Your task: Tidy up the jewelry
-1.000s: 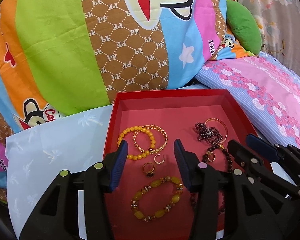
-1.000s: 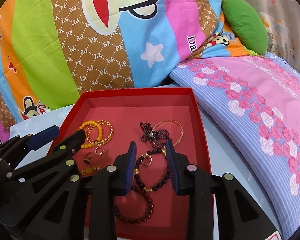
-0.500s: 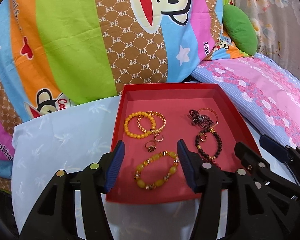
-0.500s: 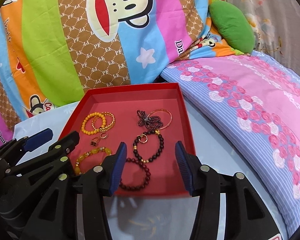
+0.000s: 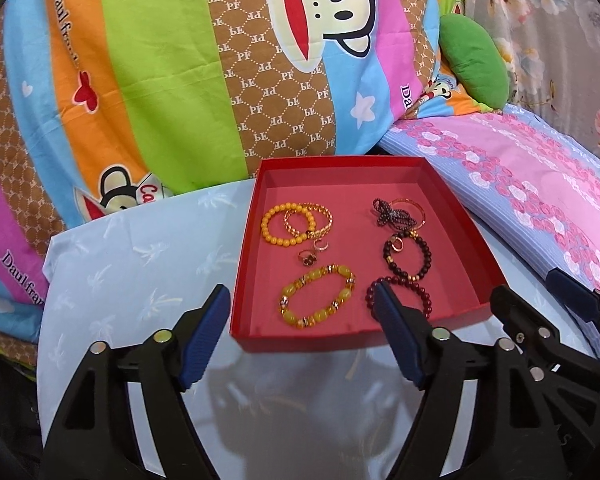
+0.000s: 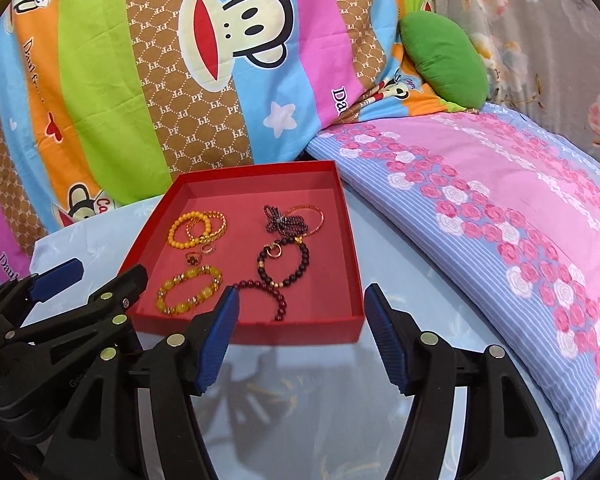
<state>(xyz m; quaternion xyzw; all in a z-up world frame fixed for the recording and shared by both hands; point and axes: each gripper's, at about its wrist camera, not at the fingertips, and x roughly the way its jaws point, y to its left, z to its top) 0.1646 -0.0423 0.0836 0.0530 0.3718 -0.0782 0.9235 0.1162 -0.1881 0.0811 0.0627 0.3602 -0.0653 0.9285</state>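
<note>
A red tray (image 5: 256, 248) (image 6: 350, 248) lies on a pale blue cloth and holds jewelry. Inside are a yellow bead bracelet (image 5: 318, 298) (image 6: 190, 290), an orange bead bracelet (image 5: 288, 226) overlapped by a gold bangle (image 5: 308, 220), two small rings (image 5: 312, 254), a dark bead bracelet (image 5: 406, 256) (image 6: 284, 260), a maroon bead bracelet (image 5: 412, 290) and a dark beaded bow (image 5: 394, 216) on a thin bangle. My left gripper (image 5: 300, 316) is open and empty, just short of the tray's near edge. My right gripper (image 6: 300, 316) is open and empty at the near edge too.
A striped cartoon-monkey quilt (image 5: 220, 60) rises behind the tray. A pink and blue floral pillow (image 6: 500, 220) lies to the right, with a green cushion (image 6: 444, 60) behind it. The pale blue cloth (image 5: 132, 264) extends left of the tray.
Both grippers have drawn back from over the tray toward its near edge and opened wider. The jewelry has not moved.
</note>
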